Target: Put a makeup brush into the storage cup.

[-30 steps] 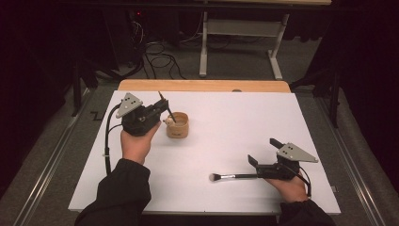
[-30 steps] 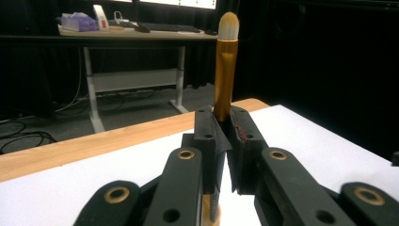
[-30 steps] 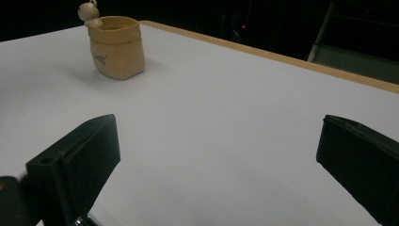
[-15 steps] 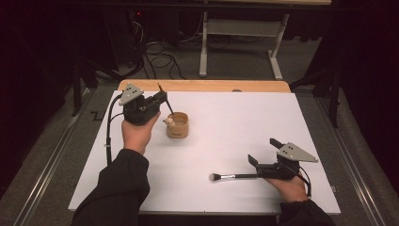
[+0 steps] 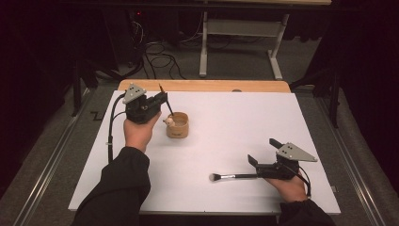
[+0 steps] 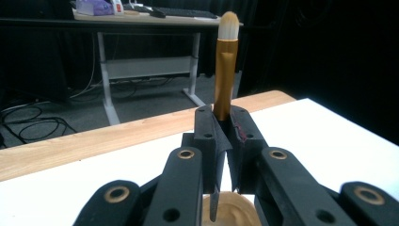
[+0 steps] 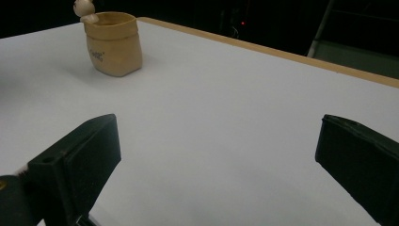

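Note:
My left gripper [image 5: 161, 98] [image 6: 225, 118] is shut on a makeup brush [image 5: 165, 104] [image 6: 225, 70] with a gold ferrule and pale bristles. The bristles point up. The brush's thin dark handle end reaches down at the mouth of a tan pouch-shaped cup [image 5: 178, 127] [image 6: 230, 211] [image 7: 114, 43], which has a small figure on its rim. At the near right, my right gripper [image 5: 262, 151] [image 7: 216, 150] rests open on the white table with nothing between its jaws. A second brush [image 5: 230, 177] lies flat beside it, bristles pointing left.
A white sheet [image 5: 226, 122] covers the table, with a wooden edge [image 5: 202, 85] along the far side. Beyond it stand a desk frame [image 5: 235, 42] and cables [image 5: 160, 59] on a dark floor.
My left gripper has shifted a little toward the far edge with the brush still in it. The right hand has stayed put.

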A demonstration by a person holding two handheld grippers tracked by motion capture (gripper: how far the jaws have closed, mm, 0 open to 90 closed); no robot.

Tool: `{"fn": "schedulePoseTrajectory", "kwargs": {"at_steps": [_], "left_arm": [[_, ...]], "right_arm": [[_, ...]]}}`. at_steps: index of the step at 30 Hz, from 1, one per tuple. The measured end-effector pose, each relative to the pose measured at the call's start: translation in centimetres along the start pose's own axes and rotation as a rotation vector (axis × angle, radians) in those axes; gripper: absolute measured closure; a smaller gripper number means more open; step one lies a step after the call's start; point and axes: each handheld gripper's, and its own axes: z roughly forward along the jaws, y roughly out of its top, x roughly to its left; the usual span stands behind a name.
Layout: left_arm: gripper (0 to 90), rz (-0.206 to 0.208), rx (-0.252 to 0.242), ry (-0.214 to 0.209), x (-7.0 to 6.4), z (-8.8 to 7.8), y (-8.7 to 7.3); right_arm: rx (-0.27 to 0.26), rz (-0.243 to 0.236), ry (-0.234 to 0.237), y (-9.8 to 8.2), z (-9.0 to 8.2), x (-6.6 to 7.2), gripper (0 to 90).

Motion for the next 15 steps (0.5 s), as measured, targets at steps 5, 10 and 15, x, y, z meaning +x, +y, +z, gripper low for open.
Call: {"fn": "schedulePoseTrajectory", "kwargs": {"at_steps": [5,10,15], "left_arm": [[83.3,-0.009,0.018,0.007,0.2,0.4,-0.7],[83.3,-0.005,0.041,0.015,0.3,0.6,-1.2],[83.2,-0.008,0.059,0.016,0.4,1.0,-2.0]], "right_arm": [[0.002,0.001,0.002,0.0,0.0,0.0,1.1],[0.004,-0.001,0.005,-0.1,0.0,0.0,1.3],[0.007,-0.006,0.007,-0.1,0.1,0.0,1.7]]}}
